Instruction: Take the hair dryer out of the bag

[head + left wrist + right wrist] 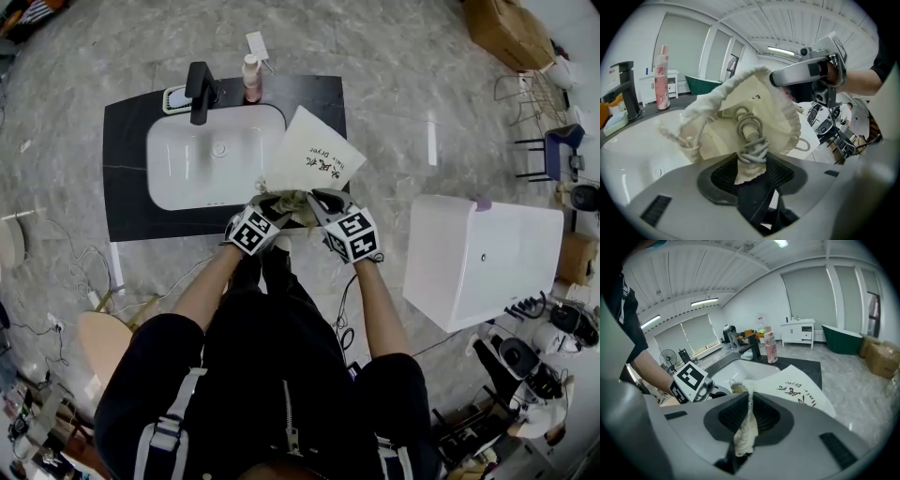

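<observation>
A cream drawstring bag (314,159) printed "Hair Dryer" lies over the right rim of the white sink (211,173), with its mouth facing me. In the left gripper view the bag (780,112) gapes open and a coiled grey cord (751,136) of the dryer shows inside. The dryer's body is hidden. My left gripper (751,161) is shut on the cord bundle, with a flap of bag cloth under it. My right gripper (749,413) is shut on the bag's gathered rim (749,425) and holds the mouth up. In the head view the left gripper (274,202) and right gripper (311,200) sit side by side at the mouth.
A black faucet (200,91), a pink bottle (251,77) and a soap dish (175,97) stand behind the sink on the black counter (127,187). A white boxy unit (483,255) stands to the right. Cables and gear lie on the floor around me.
</observation>
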### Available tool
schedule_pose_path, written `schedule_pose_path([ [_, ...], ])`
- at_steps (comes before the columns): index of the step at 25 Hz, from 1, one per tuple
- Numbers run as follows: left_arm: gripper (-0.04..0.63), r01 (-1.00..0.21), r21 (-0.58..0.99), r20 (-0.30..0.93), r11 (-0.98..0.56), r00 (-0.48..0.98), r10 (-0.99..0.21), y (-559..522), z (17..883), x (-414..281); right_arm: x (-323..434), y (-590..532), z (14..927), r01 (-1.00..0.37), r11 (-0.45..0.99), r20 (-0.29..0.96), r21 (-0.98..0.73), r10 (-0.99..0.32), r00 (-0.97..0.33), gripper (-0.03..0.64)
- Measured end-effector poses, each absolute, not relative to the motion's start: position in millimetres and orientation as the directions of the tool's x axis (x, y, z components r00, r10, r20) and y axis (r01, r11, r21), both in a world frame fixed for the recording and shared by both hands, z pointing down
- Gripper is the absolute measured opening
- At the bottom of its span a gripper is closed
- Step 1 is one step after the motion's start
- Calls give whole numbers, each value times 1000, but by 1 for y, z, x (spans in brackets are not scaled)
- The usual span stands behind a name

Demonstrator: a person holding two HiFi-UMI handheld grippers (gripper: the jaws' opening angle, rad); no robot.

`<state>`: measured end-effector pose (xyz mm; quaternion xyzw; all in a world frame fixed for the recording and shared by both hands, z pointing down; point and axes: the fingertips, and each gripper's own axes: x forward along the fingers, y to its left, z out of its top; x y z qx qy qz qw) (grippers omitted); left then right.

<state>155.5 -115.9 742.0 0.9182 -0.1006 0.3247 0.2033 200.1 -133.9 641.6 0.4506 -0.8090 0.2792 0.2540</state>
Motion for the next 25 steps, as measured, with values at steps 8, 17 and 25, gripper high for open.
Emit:
schedule_pose_path([
  [8,209,-313,317,634,-895,772,-45,-106,742,139,197,-128,649,-875,438,682,-204,-578,-448,40],
  [17,209,-317,321,630,-892,775,-50,-99,740,120,193,-125,654,-878,430,681,-210,-580,-447,40],
  [25,209,-307,335,612,-891,789,-42,-91,738,104,189,-126,657,-877,428,683,-218,-575,-450,40],
])
